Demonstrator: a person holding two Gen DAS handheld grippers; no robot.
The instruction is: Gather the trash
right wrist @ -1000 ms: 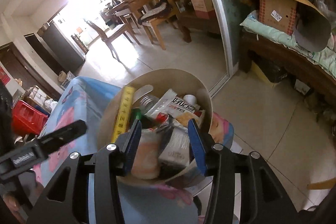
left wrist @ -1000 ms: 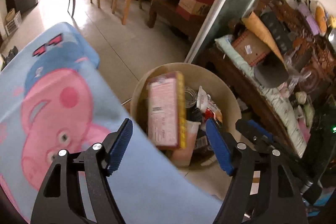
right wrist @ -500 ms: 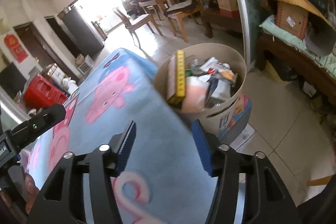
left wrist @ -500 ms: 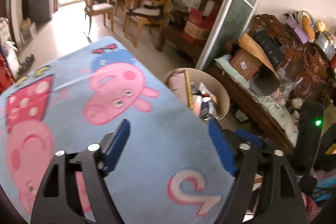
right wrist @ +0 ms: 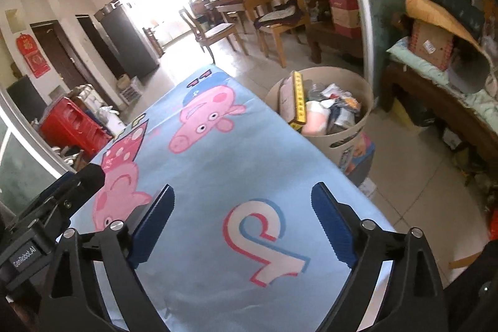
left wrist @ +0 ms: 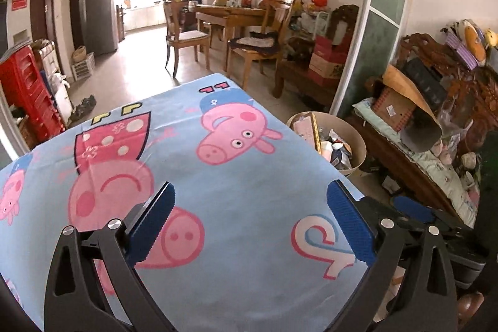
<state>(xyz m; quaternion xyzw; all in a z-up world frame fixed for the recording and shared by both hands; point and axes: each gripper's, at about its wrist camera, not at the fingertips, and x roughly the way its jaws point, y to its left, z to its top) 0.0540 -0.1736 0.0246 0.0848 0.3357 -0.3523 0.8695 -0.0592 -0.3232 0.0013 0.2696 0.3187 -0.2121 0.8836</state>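
A beige trash bin (left wrist: pixel 359 142) (right wrist: pixel 364 89) stands on the floor past the table's far right edge, full of wrappers, a pink box and a yellow-edged box (right wrist: pixel 298 98). My left gripper (left wrist: pixel 249 218) is open and empty above the blue cartoon-pig tablecloth (left wrist: pixel 193 164). My right gripper (right wrist: pixel 242 218) is open and empty above the same cloth (right wrist: pixel 218 170). The left gripper's body (right wrist: pixel 46 207) shows at the left of the right wrist view. I see no loose trash on the cloth.
A wooden bench (left wrist: pixel 414 170) piled with boxes and clutter runs along the right. Wooden chairs (left wrist: pixel 183 36) and a dining table (left wrist: pixel 230 14) stand at the back. Red crates (left wrist: pixel 28 89) sit at the left. Tiled floor (right wrist: pixel 414 176) lies right of the table.
Both grippers have pulled back from over the bin to above the tablecloth, and the bin now lies farther off. The right gripper's jaws have opened wider.
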